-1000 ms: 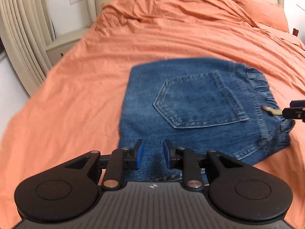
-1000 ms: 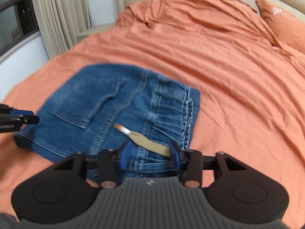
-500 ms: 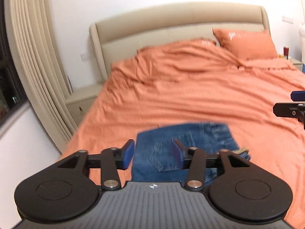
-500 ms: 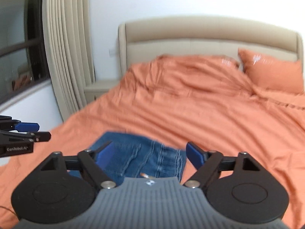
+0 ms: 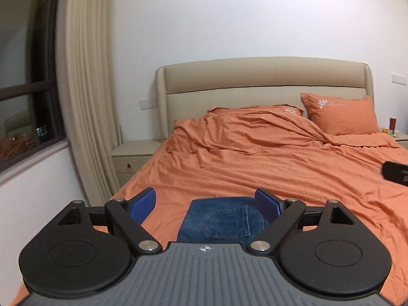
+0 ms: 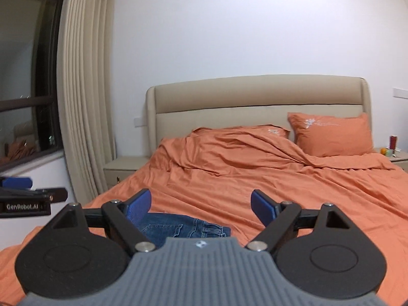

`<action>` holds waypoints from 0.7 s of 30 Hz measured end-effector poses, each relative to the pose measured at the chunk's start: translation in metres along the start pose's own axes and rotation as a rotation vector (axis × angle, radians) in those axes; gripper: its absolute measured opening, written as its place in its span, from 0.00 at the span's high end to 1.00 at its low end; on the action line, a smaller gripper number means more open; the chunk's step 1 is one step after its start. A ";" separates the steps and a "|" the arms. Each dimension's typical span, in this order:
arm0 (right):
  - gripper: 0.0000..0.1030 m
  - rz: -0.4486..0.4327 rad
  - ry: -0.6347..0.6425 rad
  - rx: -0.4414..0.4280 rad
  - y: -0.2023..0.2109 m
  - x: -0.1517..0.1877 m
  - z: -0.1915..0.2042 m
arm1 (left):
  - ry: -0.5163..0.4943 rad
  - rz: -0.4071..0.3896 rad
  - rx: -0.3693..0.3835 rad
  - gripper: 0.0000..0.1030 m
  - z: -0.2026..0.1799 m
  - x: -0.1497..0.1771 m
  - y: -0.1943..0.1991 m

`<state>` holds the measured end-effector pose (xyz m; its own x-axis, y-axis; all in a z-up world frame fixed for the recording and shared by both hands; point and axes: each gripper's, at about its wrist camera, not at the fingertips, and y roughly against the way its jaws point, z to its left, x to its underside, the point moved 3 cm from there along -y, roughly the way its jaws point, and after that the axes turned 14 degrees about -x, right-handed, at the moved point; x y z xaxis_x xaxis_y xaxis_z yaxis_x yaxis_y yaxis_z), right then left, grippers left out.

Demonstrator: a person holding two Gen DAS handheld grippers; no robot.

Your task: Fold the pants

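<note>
The left gripper (image 5: 205, 204) is pointing slightly downward, its jaws having just been opening wide with nothing pinched between its blue pads (image 5: 142, 201). The right gripper (image 6: 201, 202) is standing wide open and empty, the left one showing at its nine o'clock.

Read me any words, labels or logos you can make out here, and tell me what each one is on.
"GenRoboLAI", last letters blurred: side of the left gripper.
White embroidery on the pillow: too blurred to read.
Small round emblem on the right gripper: a logo, no words.
</note>
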<state>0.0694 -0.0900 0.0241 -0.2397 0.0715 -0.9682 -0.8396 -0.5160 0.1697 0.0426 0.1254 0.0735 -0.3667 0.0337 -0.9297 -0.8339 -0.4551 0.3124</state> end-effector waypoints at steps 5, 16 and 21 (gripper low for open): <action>0.21 -0.023 -0.019 -0.007 0.023 0.027 0.012 | 0.041 0.060 0.002 0.00 0.006 0.023 -0.010; 0.21 0.153 -0.105 -0.041 -0.029 0.083 0.003 | 0.037 0.170 0.073 0.00 -0.015 0.055 -0.031; 0.21 0.219 -0.110 -0.021 -0.074 0.101 -0.010 | 0.008 0.268 0.044 0.00 -0.028 0.083 -0.066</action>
<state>0.1122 -0.0527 -0.0877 -0.4672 0.0481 -0.8828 -0.7517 -0.5473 0.3680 0.0790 0.1337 -0.0296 -0.5739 -0.0898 -0.8140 -0.7246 -0.4075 0.5558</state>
